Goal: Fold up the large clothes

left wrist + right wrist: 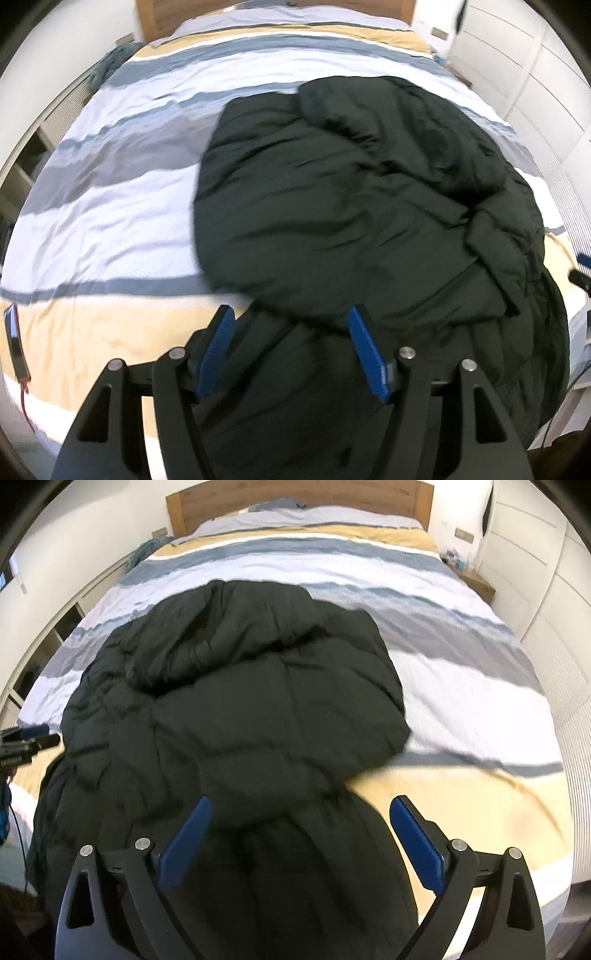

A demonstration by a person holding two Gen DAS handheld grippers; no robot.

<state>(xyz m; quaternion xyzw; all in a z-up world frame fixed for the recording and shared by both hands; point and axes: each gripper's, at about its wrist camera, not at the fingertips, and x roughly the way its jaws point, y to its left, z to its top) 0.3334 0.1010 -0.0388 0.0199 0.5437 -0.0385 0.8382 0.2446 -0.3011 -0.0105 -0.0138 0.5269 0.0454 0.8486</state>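
Left view, left claw [291,314]: we see its blue pads [216,354] spread wide with nothing gripped; the jaws hang above the near hem of the coat, not pressing on it.
Left view, coat [369,206]: we find a dark padded coat lying on the bed [110,206], folded over on itself, the upper layer bunched toward the right and the lower part running under the claw toward the near edge.
Left view, bed: we note a striped cover in white, grey-blue and tan, with a wooden headboard [273,7] at the far end.
Left view, phone [16,343]: we spot a slim dark device at the bed's left near edge, well apart from the coat.
Left view, right claw [583,269]: we catch only its tip at the right border.
Right view, right claw [301,805]: we see the pads very wide, empty, hovering over the coat's [240,701] near part.
Right view, coat: we see it left of centre on the bed [461,686], hood end toward the headboard [295,498].
Right view, left claw [33,738]: we glimpse it at the left border, beside the coat's edge; its opening we cannot tell here.
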